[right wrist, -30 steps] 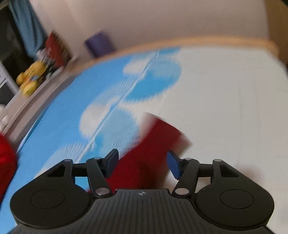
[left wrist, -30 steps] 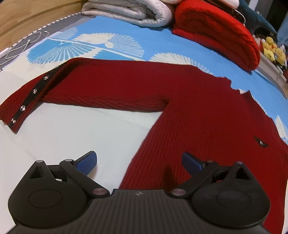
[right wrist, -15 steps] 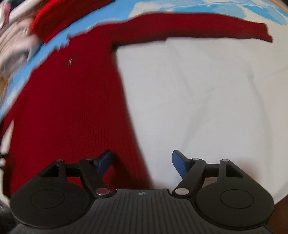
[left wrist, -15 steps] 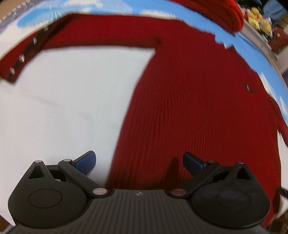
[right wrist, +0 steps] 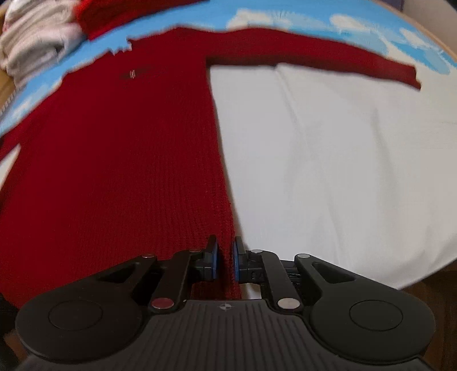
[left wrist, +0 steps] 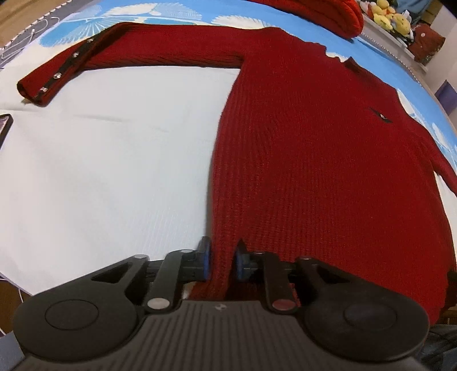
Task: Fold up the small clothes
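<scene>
A red knit sweater [left wrist: 314,142] lies flat, front up, on a white and blue bed cover [left wrist: 100,171], both sleeves stretched out sideways. Its left sleeve [left wrist: 142,48] ends in a black strip with metal snaps. My left gripper [left wrist: 222,261] is at the hem's left corner, its jaws closing, and the blue pads pinch a ridge of the knit. In the right wrist view the sweater [right wrist: 114,157] fills the left half, with its other sleeve [right wrist: 314,54] reaching right. My right gripper [right wrist: 224,261] is at the hem's right corner, its jaws closing with the side edge pressed between the pads.
A folded red garment [left wrist: 328,11] and a folded pale stack [right wrist: 34,42] sit at the far side of the bed. Yellow plush toys [left wrist: 391,17] stand on a shelf beyond. A dark flat object [left wrist: 4,125] pokes in at the left. The bed's near edge runs just below both grippers.
Both grippers have come down to the sweater's bottom hem, one at each corner. Their jaws went from wide open to pinched on the knit. The right view swung round from the sleeve end.
</scene>
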`<state>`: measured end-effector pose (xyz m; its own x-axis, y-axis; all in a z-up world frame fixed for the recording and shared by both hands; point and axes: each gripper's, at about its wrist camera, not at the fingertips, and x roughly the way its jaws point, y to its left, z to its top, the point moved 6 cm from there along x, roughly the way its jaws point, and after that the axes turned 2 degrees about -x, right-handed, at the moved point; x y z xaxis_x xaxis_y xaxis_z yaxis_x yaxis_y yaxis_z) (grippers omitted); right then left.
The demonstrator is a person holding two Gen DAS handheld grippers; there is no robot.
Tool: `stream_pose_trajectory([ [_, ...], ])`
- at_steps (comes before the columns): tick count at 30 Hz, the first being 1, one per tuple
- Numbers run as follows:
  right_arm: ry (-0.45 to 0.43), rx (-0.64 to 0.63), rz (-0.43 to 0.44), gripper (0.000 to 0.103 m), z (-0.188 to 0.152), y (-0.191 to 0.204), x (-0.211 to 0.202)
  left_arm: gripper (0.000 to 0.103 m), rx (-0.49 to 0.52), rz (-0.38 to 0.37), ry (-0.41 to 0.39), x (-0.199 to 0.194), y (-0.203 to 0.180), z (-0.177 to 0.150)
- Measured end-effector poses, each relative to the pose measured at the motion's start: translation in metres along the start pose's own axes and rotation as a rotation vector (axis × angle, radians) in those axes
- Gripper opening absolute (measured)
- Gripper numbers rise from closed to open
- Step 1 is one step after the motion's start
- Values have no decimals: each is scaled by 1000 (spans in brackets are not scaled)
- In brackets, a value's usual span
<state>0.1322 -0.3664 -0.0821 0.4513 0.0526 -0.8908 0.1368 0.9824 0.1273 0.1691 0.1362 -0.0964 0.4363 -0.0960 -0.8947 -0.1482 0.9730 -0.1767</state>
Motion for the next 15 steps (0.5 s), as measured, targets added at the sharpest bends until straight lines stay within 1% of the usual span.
stream_pose_trajectory([
  [1, -23, 19, -13, 26, 5, -1, -2, 54, -26, 10, -5, -1, 5, 4],
  [2, -59, 30, -44, 45, 11, 0, -5, 75, -59, 24, -19, -3, 12, 9],
  [3, -114, 31, -81, 55, 19, 1, -13, 85, -91, 42, -37, -6, 19, 15],
  [4, -179, 29, -101, 67, 26, 4, -21, 94, -121, 60, -64, -10, 28, 23],
  [5, -227, 27, -104, 72, 32, 9, -27, 94, -145, 81, -101, -16, 37, 35],
  [6, -259, 26, -97, 72, 40, 16, -31, 94, -158, 118, -136, -18, 46, 47],
  [7, -274, 31, -74, 72, 49, 26, -33, 94, -162, 171, -165, -19, 56, 61],
  [9, -288, 64, -27, 72, 66, 47, -29, 94, -176, 297, -190, -12, 80, 90],
  [10, -289, 87, 5, 72, 78, 60, -23, 94, -182, 356, -198, -9, 93, 105],
  [12, -278, 121, 46, 72, 93, 78, -11, 94, -177, 447, -215, -4, 116, 132],
  [14, -264, 143, 75, 72, 109, 98, 12, 94, -152, 503, -214, 3, 133, 158],
  [15, -253, 150, 66, 72, 113, 104, 21, 94, -130, 526, -205, 7, 141, 172],
])
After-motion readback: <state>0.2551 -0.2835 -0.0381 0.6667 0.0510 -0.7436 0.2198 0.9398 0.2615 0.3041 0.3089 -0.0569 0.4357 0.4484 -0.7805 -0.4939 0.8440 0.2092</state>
